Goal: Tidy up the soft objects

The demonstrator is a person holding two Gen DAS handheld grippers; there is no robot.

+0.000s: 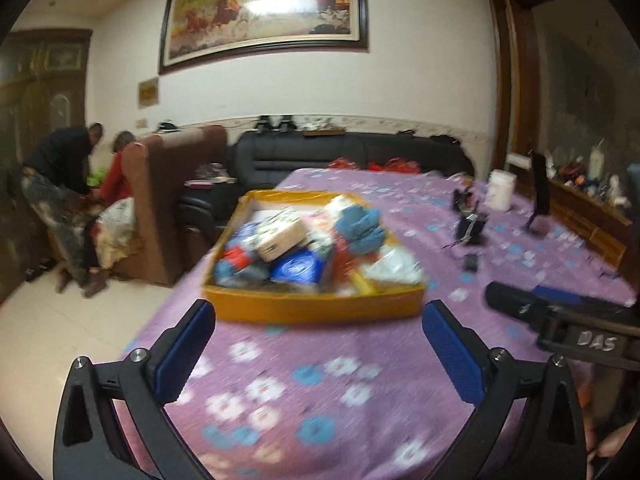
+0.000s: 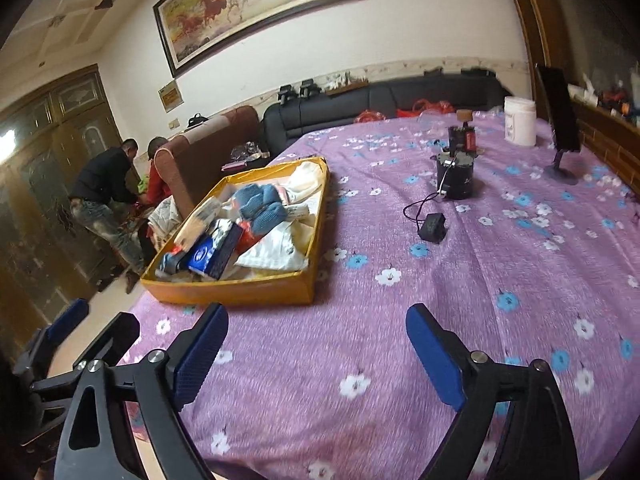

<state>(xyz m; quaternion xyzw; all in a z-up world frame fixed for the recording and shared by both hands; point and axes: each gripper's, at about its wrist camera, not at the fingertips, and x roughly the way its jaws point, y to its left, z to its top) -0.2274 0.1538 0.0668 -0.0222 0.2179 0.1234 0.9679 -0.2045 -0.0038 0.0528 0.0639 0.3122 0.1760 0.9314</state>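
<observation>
Now both tools hang low over the purple flowered tablecloth (image 2: 400,208), and the shallow orange-yellow cardboard tray (image 1: 312,308) sits ahead of them, heaped with soft goods: a blue knitted glove (image 1: 360,226), white folded cloth (image 2: 280,248), a blue-and-white packet (image 1: 298,266) and more. The risk, I'd say, is that heap. It rises above the tray's low wall, so a careless reach could drag a neighbour out with the chosen piece, or shove the light tray across the slippery-looking cloth. The black charger with its cable (image 2: 432,226) lies near too, easy to snag. As for pose, the left gripper (image 1: 318,344) points slightly down at the tray's near wall, its blue pads spread wide with nothing between them. The right gripper (image 2: 316,350) aims beside the tray over bare cloth, fingers likewise spread and empty.
</observation>
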